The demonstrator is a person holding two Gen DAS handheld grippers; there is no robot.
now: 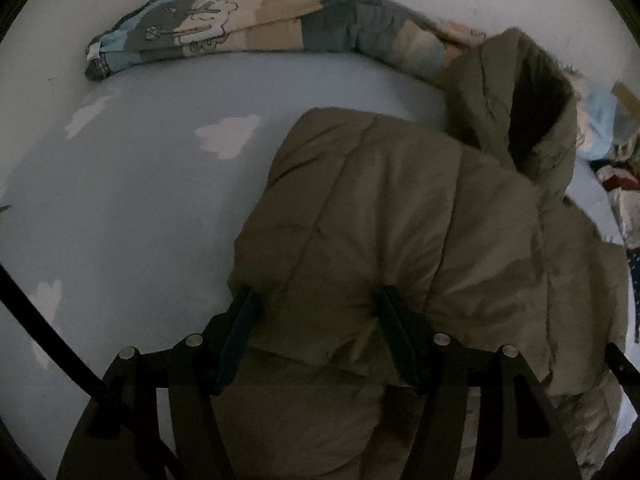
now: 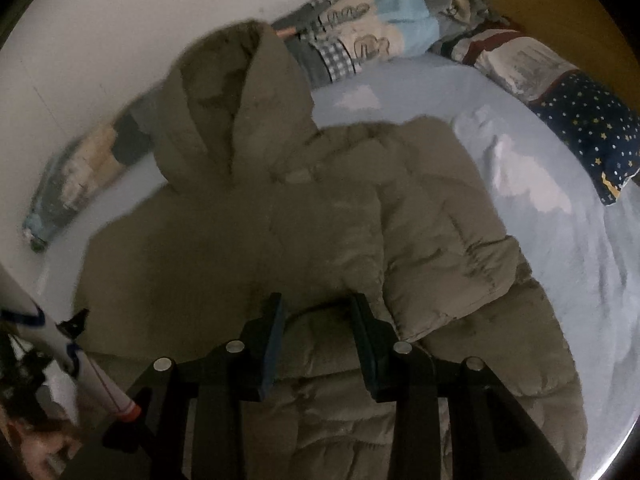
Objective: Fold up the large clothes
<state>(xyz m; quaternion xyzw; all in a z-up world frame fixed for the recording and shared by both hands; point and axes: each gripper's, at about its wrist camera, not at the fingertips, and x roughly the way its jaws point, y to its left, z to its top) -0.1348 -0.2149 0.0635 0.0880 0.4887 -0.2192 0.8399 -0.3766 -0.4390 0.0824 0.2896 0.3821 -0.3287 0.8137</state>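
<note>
Olive quilted puffer jacket [image 2: 328, 216] lay spread on the bed, hood [image 2: 232, 108] toward the white wall [image 2: 100, 20], one padded panel folded over its middle. Fabric dull, puffy, creased along stitch lines. Left gripper [image 1: 316, 300] had jacket padding bulging between its fingers; grasping or merely straddling, could not tell. Right gripper [image 2: 318, 312] stood the same way over a fold near the hem; grip could not be told either. Pale blue sheet [image 1: 140, 200] with white cloud shapes beneath. Patchwork quilt [image 1: 240, 28] rolled along the wall; star-patterned navy bedding [image 2: 588, 132] near the bed's far side. Dim light. No containers seen.
</note>
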